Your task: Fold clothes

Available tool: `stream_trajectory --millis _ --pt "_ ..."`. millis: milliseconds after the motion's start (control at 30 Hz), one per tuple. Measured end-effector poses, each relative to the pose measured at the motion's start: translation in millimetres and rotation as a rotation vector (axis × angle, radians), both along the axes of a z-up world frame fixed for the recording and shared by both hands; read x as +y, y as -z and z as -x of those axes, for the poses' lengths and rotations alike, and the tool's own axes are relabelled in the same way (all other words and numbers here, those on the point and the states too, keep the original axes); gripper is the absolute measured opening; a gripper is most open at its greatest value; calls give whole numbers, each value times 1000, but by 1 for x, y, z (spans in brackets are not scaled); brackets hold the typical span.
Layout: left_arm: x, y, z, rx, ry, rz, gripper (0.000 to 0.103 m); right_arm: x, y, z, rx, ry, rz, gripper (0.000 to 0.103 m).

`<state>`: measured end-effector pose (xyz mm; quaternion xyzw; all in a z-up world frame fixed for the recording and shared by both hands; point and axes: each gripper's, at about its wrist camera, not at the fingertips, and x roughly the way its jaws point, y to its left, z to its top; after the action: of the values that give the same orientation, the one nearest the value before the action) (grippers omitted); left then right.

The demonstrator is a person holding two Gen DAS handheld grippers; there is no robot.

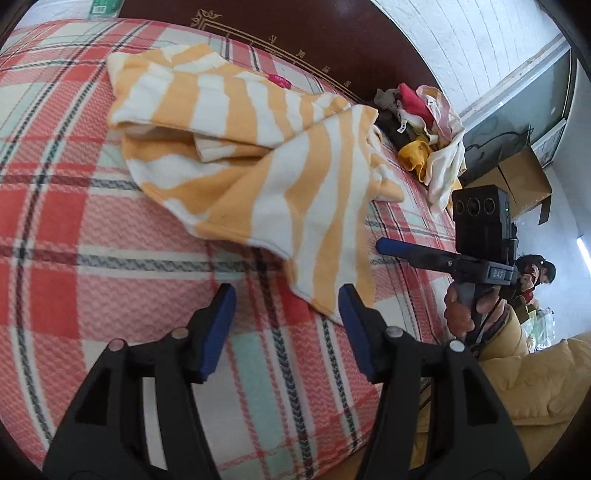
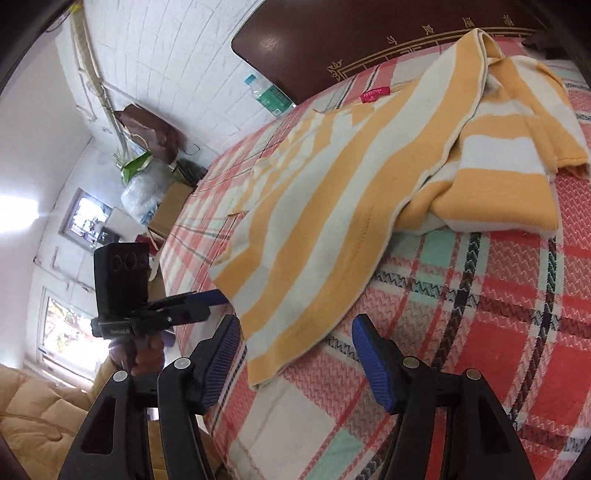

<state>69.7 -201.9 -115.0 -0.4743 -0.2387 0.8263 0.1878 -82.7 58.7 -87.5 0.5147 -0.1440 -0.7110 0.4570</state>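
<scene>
Both tools gape wide over the bed, gripping nothing. The striped shirt lies crumpled just ahead of the left tool, its hem reaching between the right tool fingers.

**Soft cloth, matt plastic, glossy wood**

Your striped garment is a soft, matt knit in orange and white, with stitched hems. Under it, the plaid bedspread shows a coarse, raised zigzag weave. The left gripper and right gripper are matt black plastic with dull metal pins and ribbed blue rubbery pads. The headboard is dark, polished wood with gilt lines. The bottle is clear, shiny plastic. The wall is rough white-painted brick.
</scene>
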Motion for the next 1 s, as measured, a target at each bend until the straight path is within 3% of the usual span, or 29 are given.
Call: stream_trajectory --millis 167,200,233,267,333,433,567,800,1000 --pt "21 4 26 0 3 -50 57 2 -5 -7 9 19 14 65" --pt "24 4 31 -11 8 -48 39 4 -6 -8 11 24 16 65" --pt "27 5 35 -22 14 -47 12 6 -6 -10 13 29 18 67" --pt "28 6 40 -39 12 -52 8 7 -7 -12 14 34 20 67" --pt "21 8 45 -63 -15 -101 8 9 -9 -14 14 41 15 67" --pt "4 5 49 -72 -46 -264 8 8 -7 -15 -1 32 36 67" --pt "-11 -15 56 -39 -61 -372 8 1 -2 -14 -28 9 86 68" --pt "-36 -34 82 -31 -99 -515 8 -20 5 5 -80 -20 177 69" --pt "-57 -44 96 -14 -142 -525 8 -42 -8 34 -43 -34 221 69"
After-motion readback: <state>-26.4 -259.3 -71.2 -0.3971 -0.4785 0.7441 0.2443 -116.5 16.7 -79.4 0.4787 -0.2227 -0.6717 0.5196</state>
